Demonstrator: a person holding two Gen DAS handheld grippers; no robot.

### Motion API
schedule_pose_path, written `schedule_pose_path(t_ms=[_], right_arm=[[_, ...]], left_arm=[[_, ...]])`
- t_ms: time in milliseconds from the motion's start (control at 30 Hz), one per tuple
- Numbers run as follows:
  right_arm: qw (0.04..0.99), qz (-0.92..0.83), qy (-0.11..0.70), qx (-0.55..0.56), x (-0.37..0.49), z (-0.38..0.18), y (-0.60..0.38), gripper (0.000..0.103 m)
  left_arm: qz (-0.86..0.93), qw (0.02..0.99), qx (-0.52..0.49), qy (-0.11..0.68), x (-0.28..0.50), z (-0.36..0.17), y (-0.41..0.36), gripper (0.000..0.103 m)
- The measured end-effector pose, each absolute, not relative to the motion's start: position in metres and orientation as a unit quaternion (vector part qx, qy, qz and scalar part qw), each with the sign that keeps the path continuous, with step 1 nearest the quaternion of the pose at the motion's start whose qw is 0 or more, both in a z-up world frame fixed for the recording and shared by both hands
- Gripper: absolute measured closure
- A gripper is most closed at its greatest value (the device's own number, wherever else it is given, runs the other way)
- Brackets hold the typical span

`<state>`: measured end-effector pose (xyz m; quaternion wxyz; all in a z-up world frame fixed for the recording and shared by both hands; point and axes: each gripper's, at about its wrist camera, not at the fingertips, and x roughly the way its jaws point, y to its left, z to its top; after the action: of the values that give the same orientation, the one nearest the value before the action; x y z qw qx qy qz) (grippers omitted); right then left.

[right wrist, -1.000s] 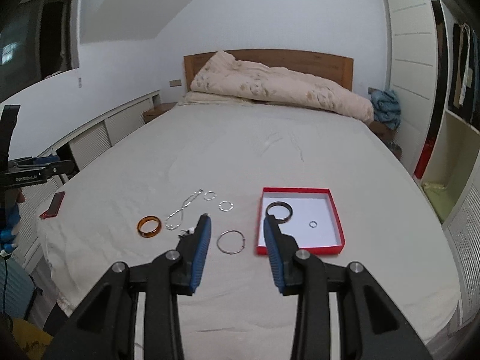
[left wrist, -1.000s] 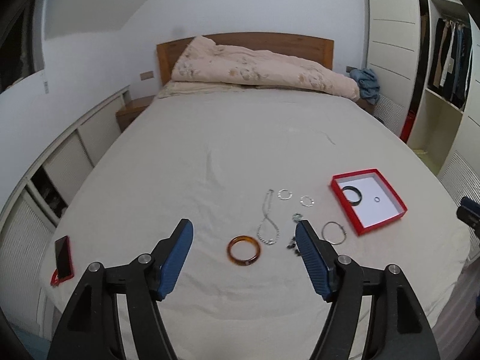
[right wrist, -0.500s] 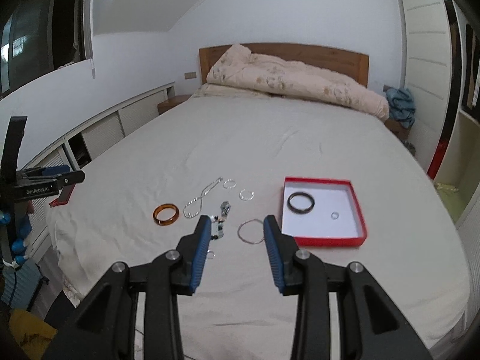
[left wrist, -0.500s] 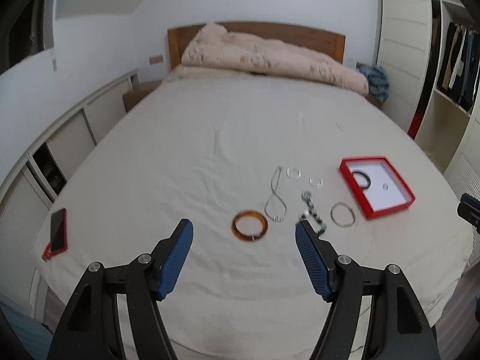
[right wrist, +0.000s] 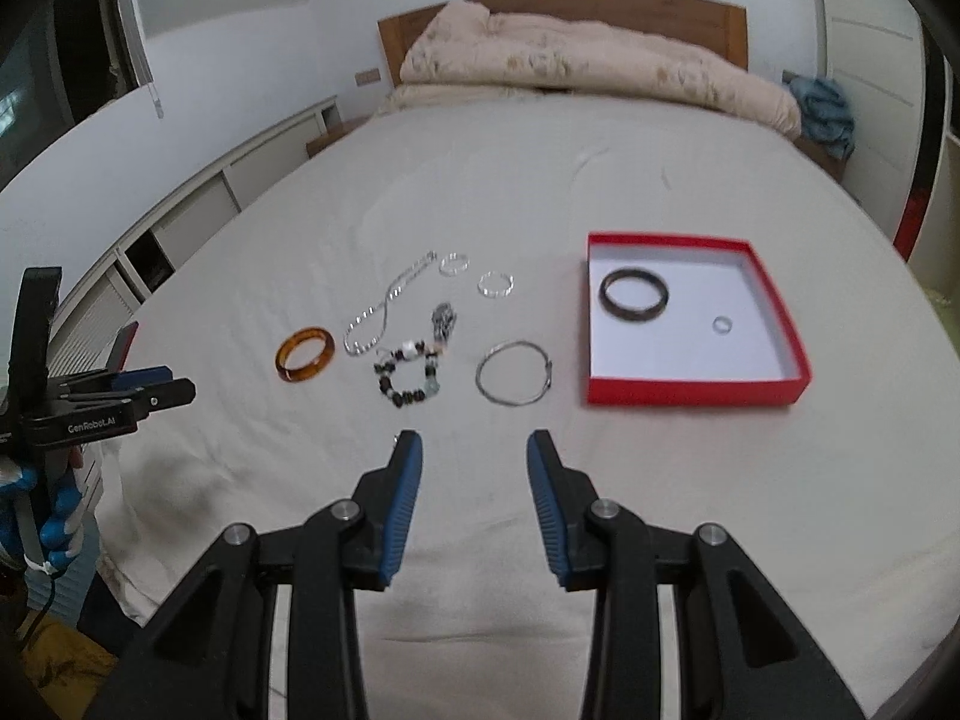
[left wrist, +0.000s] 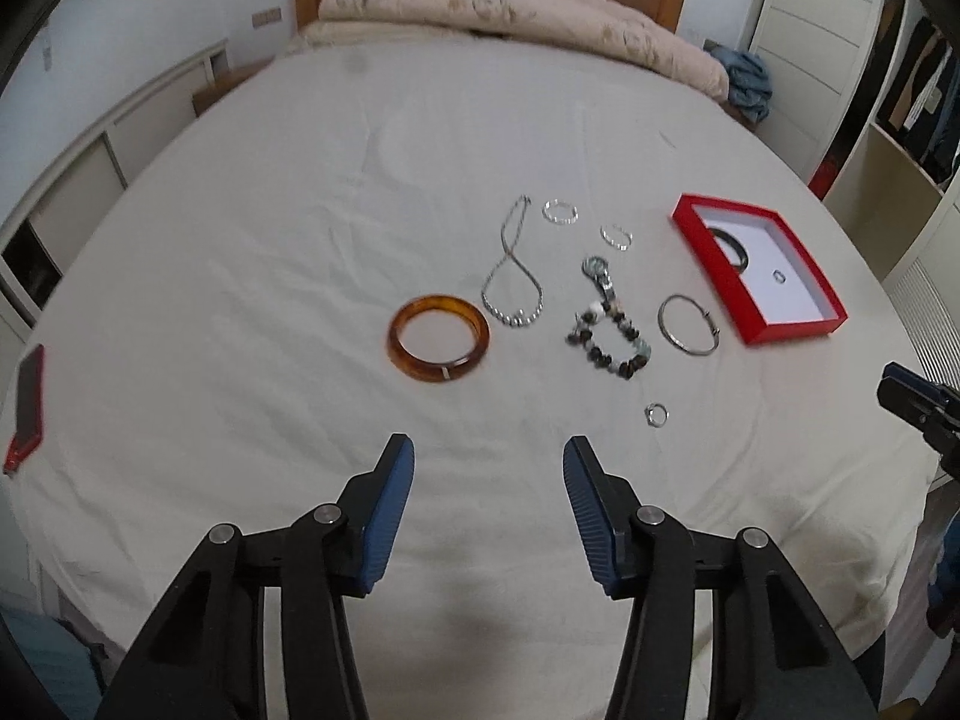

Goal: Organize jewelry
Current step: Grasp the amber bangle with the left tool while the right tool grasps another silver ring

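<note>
I have both tongs over the near edge of the bed [left wrist: 252, 228], pointing down at the sheet. The left tongs [left wrist: 487, 450] stand apart with nothing between the blue pads; their jaws have just been closing in. The right tongs [right wrist: 474, 444] are also apart, narrower, and empty.

The jewelry lies scattered on the sheet ahead of me. From the left wrist view, the amber bangle [left wrist: 438, 339] sits nearest the left tongs, flat on the bed. Just beside it, toward the headboard, is the silver chain necklace [left wrist: 511, 285], looped. Next to that I see the beaded bracelet [left wrist: 609, 333] with a dangling charm, then a thin silver bangle [left wrist: 688, 325] close to the red box [left wrist: 786, 333]. Two small silver rings [left wrist: 560, 212] [left wrist: 617, 236] lie farther back, and one more small ring [left wrist: 656, 414] lies alone nearest me, right of the left tongs.

The red box is open, its white floor holding a dark bangle [right wrist: 634, 294] and a small ring [right wrist: 722, 324], apart from each other.

A red-cased phone [left wrist: 27, 402] rests on the bed's left edge, and a rumpled duvet [left wrist: 516, 18] is heaped at the headboard.
</note>
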<state>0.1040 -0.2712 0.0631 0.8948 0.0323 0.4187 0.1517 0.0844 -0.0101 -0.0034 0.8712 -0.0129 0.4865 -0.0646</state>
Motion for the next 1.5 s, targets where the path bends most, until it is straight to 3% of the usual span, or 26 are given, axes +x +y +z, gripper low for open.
schedule_pose_path(t_ms=[567,933,1300,1433,1500], right_arm=[[0.831,0.221,0.509,0.023,0.166,-0.03,-0.208,0.069],[0.81,0.24,0.536,0.001,0.192,-0.065,-0.177,0.069],[0.808,0.236,0.54,-0.005,0.204,-0.075,-0.176,0.083],[0.807,0.24,0.539,-0.003,0.205,-0.076,-0.177,0.083],[0.808,0.241,0.537,-0.003,0.204,-0.076,-0.177,0.083]], left_arm=[[-0.034,0.833,-0.065,0.548,0.129,-0.071,0.027,0.052],[-0.02,0.83,-0.1,0.549,0.147,-0.083,0.052,0.052],[-0.006,0.834,-0.122,0.538,0.198,-0.089,0.067,0.052],[-0.004,0.825,-0.112,0.553,0.211,-0.102,0.067,0.07],[-0.002,0.827,-0.09,0.555,0.211,-0.104,0.062,0.073]])
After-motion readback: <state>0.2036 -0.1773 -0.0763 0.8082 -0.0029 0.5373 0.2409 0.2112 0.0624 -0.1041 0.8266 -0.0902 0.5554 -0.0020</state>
